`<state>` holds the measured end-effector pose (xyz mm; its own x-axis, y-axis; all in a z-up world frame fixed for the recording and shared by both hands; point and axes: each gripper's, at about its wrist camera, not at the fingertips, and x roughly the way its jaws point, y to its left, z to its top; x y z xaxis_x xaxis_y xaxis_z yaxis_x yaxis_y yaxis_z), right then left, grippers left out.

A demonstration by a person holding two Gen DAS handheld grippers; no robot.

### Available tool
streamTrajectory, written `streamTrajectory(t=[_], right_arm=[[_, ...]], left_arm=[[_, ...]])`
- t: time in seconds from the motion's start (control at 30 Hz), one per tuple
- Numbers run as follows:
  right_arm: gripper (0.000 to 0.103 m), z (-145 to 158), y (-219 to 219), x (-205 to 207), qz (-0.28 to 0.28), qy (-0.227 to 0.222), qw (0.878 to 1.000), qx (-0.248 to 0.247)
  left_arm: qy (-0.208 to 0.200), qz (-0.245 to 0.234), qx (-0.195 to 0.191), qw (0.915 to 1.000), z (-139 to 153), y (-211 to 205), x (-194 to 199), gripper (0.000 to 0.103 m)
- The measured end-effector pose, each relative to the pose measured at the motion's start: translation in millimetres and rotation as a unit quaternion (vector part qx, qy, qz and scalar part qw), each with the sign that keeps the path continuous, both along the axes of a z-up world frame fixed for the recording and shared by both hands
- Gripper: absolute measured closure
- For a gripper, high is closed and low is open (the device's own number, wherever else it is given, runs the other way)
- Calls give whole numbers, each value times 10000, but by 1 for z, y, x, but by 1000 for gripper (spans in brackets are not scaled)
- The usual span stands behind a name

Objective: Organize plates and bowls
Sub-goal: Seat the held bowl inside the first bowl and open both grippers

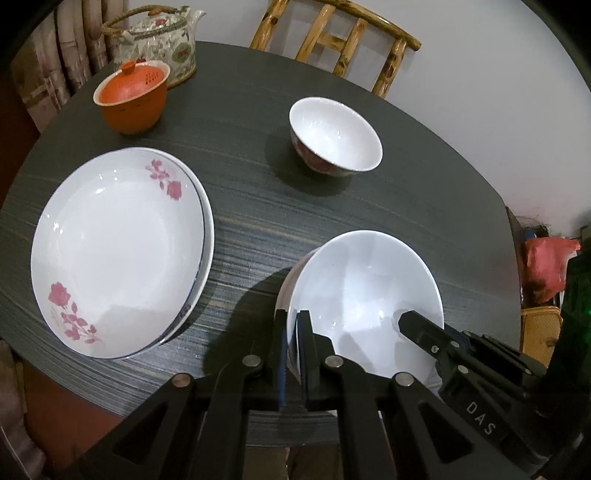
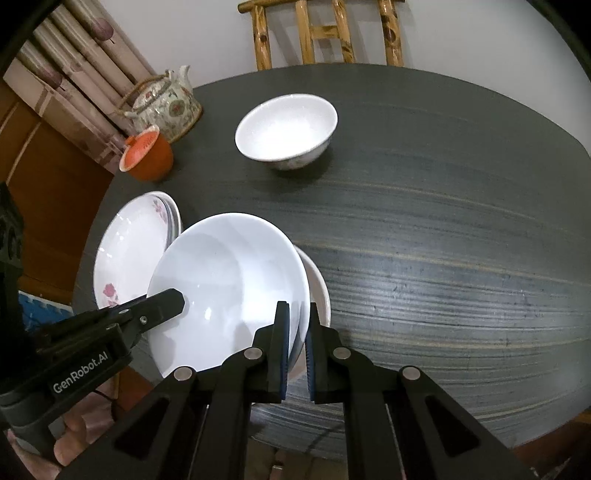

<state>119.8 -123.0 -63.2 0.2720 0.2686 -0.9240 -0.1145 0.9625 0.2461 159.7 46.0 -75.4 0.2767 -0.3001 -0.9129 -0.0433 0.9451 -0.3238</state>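
Observation:
A plain white bowl (image 1: pixel 362 295) (image 2: pixel 229 280) is held by its rim from both sides, tilted, near the table's front edge. My left gripper (image 1: pixel 291 317) is shut on its left rim, and my right gripper (image 2: pixel 297 310) is shut on the opposite rim. Each gripper shows in the other's view, the right gripper (image 1: pixel 413 325) and the left gripper (image 2: pixel 170 301). The edge of a second white bowl (image 2: pixel 321 291) peeks out just beneath the held one. A stack of rose-patterned plates (image 1: pixel 118 251) (image 2: pixel 129 251) lies to the left. A small bowl (image 1: pixel 332 136) (image 2: pixel 288 129) stands farther back.
On the dark round table (image 1: pixel 258 206) (image 2: pixel 443 258), an orange lidded cup (image 1: pixel 129 96) (image 2: pixel 147 155) and a floral teapot (image 1: pixel 159 40) (image 2: pixel 166 103) stand at the back left. A bamboo chair (image 1: pixel 332 37) (image 2: pixel 325 33) is behind the table.

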Motion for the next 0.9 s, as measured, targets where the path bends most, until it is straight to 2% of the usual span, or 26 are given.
streamTrajectory(t=[0.53,0.9], right_arm=[[93,-13,-1,-2,-99,-25,9999,-31],[92,-13,-4,-7,-176,-65,9998,66]], left_arm=[[-48,-76,91,9999,-7,-9,0,98],[-51,1,-5,10000,-8,-6,-1,98]])
